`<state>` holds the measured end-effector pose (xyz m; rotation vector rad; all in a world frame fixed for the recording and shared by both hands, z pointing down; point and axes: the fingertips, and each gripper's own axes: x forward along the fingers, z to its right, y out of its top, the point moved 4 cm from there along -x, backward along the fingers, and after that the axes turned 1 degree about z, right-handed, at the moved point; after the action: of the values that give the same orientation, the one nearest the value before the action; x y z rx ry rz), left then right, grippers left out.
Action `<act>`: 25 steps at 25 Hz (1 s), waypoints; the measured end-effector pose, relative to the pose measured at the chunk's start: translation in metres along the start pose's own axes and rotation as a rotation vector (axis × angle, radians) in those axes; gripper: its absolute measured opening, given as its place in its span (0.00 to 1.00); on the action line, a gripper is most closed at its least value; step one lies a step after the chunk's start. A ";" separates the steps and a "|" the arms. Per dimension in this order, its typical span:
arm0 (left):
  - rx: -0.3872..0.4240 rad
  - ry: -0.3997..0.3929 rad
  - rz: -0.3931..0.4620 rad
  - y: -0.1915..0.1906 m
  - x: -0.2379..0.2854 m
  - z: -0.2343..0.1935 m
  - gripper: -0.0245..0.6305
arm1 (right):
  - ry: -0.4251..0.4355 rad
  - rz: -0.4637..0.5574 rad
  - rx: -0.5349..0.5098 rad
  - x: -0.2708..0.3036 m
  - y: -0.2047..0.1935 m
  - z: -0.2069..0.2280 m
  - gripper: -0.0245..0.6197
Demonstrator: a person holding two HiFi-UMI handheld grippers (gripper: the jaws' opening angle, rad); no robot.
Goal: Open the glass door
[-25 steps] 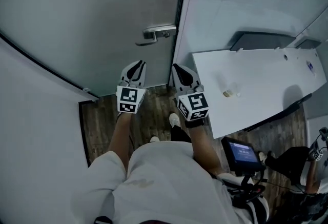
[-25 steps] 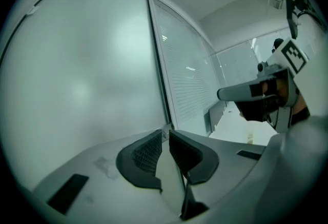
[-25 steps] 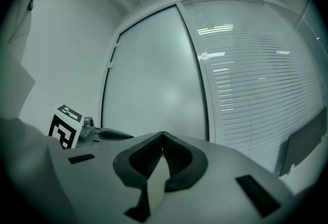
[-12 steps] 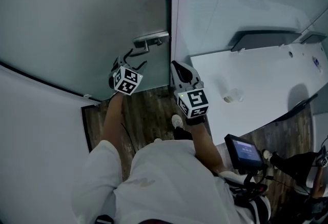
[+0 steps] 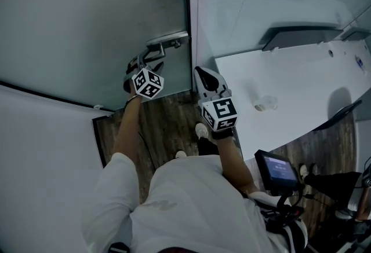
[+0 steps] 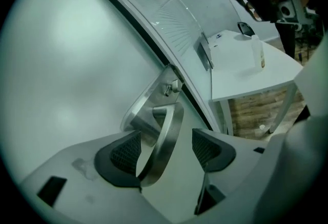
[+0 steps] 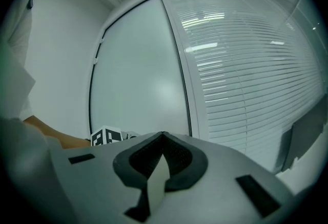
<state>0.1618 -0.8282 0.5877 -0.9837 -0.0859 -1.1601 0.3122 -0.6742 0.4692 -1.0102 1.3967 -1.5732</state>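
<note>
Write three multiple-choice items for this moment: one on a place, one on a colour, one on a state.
1. Where is the door handle?
A. Between the jaws of the left hand-held gripper
B. Out of every view
C. Far from either hand-held gripper

2. What colour is the table to the right of the glass door?
A. Black
B. White
C. Red

3. How do the jaws of the right hand-held gripper stand?
A. Wide apart
B. Clamped on a handle
C. Together, with nothing between them

Answers:
1 A: the left gripper view shows the door handle between jaws that have just been opening and are not clamped on it.
2 B: the head view shows its white top.
3 C: the right gripper view shows the pads meeting, with nothing held.
</note>
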 end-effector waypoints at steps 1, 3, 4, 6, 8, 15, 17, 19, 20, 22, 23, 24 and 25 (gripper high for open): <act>0.013 0.015 0.001 0.000 0.000 0.000 0.52 | -0.002 0.000 0.000 0.000 -0.001 0.000 0.04; 0.039 0.052 0.008 0.000 -0.002 0.002 0.47 | -0.008 0.001 0.007 0.000 -0.003 0.001 0.04; 0.052 0.070 0.006 0.000 -0.002 0.003 0.44 | -0.010 0.000 0.012 0.000 -0.004 0.002 0.04; 0.069 0.093 -0.021 -0.002 -0.001 0.003 0.34 | -0.010 -0.010 0.015 -0.002 -0.007 0.001 0.04; 0.089 0.085 -0.058 -0.003 0.000 0.000 0.27 | -0.009 -0.021 0.009 -0.002 -0.010 -0.002 0.04; -0.025 0.032 -0.033 -0.010 0.006 0.002 0.23 | -0.020 -0.055 0.023 -0.008 -0.026 -0.009 0.04; -0.087 0.009 -0.006 -0.011 0.008 0.002 0.23 | -0.028 -0.053 0.026 -0.011 -0.026 -0.009 0.04; -0.118 0.001 0.018 -0.011 0.007 0.005 0.23 | -0.035 -0.050 0.028 -0.015 -0.026 -0.009 0.04; -0.119 0.004 0.022 -0.011 0.006 0.007 0.23 | -0.038 -0.049 0.026 -0.018 -0.025 -0.009 0.04; -0.120 0.007 0.018 -0.012 0.003 0.010 0.23 | -0.045 -0.044 0.021 -0.023 -0.024 -0.009 0.04; -0.116 0.008 0.016 -0.012 0.001 0.012 0.23 | -0.051 -0.040 0.018 -0.026 -0.023 -0.009 0.04; -0.109 0.009 0.013 -0.012 -0.001 0.013 0.23 | -0.056 -0.037 0.015 -0.029 -0.021 -0.011 0.04; -0.100 0.008 0.009 -0.012 -0.004 0.015 0.23 | -0.060 -0.036 0.011 -0.033 -0.020 -0.012 0.04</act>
<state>0.1574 -0.8156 0.6021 -1.0663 -0.0172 -1.1690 0.3124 -0.6379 0.4862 -1.0724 1.3340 -1.5618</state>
